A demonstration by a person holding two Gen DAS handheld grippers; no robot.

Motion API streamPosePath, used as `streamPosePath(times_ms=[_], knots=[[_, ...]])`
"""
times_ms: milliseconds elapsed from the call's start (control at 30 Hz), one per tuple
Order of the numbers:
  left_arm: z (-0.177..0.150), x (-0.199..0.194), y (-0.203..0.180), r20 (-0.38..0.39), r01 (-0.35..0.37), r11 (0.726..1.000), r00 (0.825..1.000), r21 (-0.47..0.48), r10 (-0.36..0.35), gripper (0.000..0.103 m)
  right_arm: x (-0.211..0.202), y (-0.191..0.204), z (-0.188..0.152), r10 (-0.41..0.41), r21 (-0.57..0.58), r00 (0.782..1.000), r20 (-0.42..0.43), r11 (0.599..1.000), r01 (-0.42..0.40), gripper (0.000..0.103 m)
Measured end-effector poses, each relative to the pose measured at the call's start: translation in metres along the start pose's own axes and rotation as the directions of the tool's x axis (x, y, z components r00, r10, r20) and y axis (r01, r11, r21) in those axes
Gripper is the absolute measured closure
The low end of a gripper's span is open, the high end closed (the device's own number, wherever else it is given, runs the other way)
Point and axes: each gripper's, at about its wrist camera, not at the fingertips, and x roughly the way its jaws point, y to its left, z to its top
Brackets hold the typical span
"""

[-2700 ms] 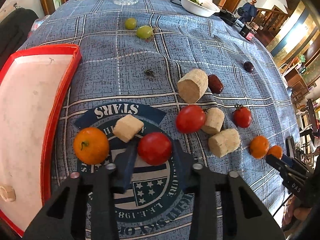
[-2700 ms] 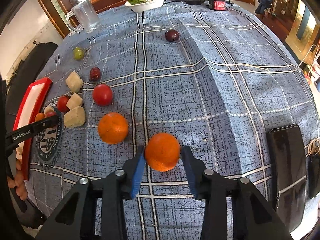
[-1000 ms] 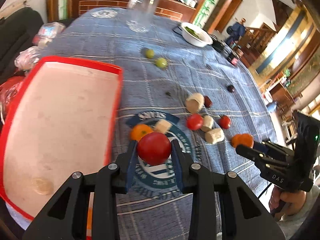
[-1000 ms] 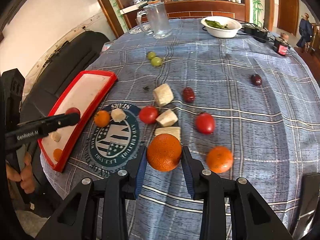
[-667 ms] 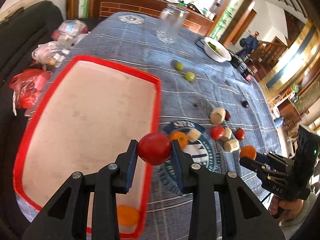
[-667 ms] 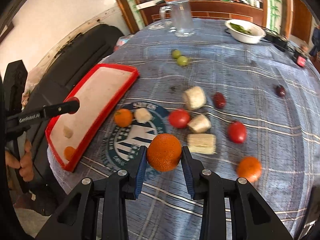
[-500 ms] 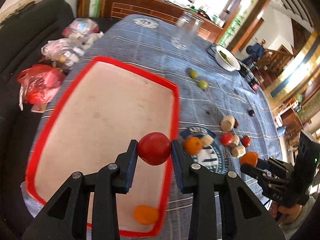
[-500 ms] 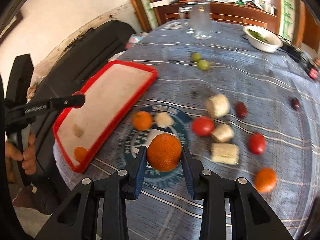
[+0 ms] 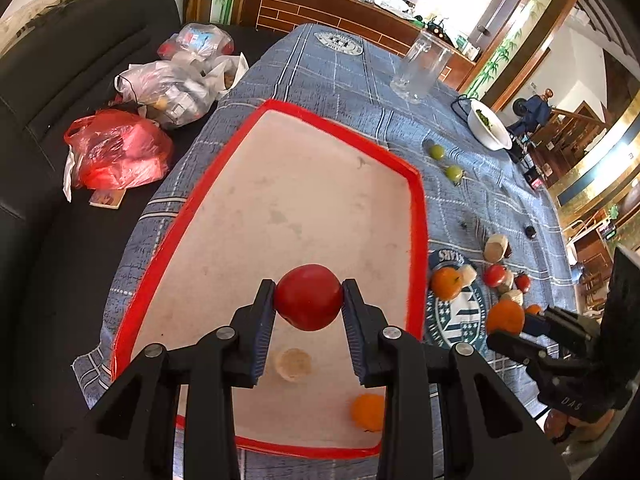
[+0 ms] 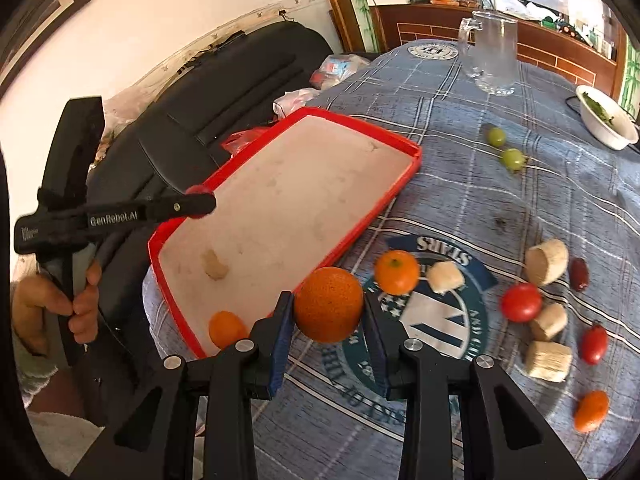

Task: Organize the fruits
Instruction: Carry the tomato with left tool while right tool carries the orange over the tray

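Tomato [image 9: 308, 297], clamped in the left gripper [image 9: 308, 300], had been carried from the cloth to above the tray [image 9: 416, 216], while the right gripper [image 10: 329, 312], gripping an orange [image 10: 329, 309], neared its rim, leaving more fruit beyond.

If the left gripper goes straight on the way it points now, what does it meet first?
Probably the bare white floor of the red tray. The left gripper, shut on a tomato, points down at it; depth is uncertain.
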Motion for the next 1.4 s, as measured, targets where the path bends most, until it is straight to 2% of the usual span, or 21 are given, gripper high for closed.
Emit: streamPosePath(times_ms=[400,533,800,1100,1400], knots=[[0.005,0.034,0.026,-0.069,-0.003,1.0,0.998,0.014,0.004,0.072,0.034,0.025,0.026,0.014,-0.032,0.999,-0.037,0.999,-0.015,0.069],[0.005,0.038,0.026,-0.08,0.022,0.999,0.997,0.025,-0.02,0.072,0.045,0.03,0.032,0.004,-0.049,0.999,-0.053,0.999,-0.007,0.069],[-0.003,0.044,0.002,-0.124,0.096,0.989,0.989,0.113,-0.082,0.072,0.069,0.014,0.057,0.026,0.016,0.997,-0.077,1.0,-0.025,0.069],[-0.018,0.045,-0.034,-0.177,0.143,0.953,0.979,0.268,-0.098,0.072,0.098,0.01,0.067,0.041,-0.028,0.991,-0.13,0.999,-0.045,0.069],[-0.029,0.051,-0.045,-0.225,0.184,0.936,0.967,0.301,-0.118,0.072,0.112,0.008,0.068,0.029,-0.062,0.987,-0.155,0.997,-0.039,0.068]])
